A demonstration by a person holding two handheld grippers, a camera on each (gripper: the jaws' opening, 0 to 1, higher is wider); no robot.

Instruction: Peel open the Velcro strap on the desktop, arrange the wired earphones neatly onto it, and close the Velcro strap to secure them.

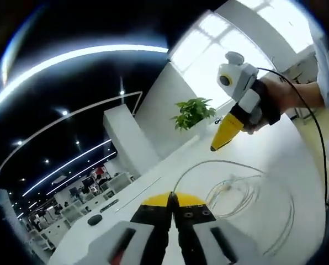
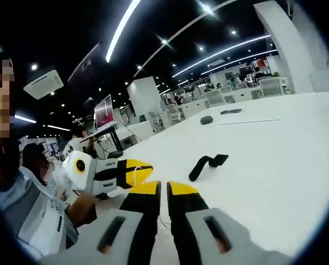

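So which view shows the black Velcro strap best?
The right gripper view: the strap lies alone on the white desk, partly curled and unblocked, beyond the right claw. In the left gripper view I cannot pick it out; the earphone cable lies there.

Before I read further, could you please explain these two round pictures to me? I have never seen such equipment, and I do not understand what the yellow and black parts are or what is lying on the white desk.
There is no robot here. A person holds a hand tool with two jaws in each hand, and a fisheye camera rides on each tool.

The left gripper view looks along the left gripper; its yellow-tipped black jaws rise from the bottom, pressed together, with nothing visible between them. Further away, a hand holds the right gripper above the white desk. The wired earphones lie there in loose loops.

The right gripper view looks along the right gripper, jaws nearly closed and holding nothing. The left gripper enters from the left. A black Velcro strap lies on the desk, untouched.

A potted plant stands at the desk's far side.
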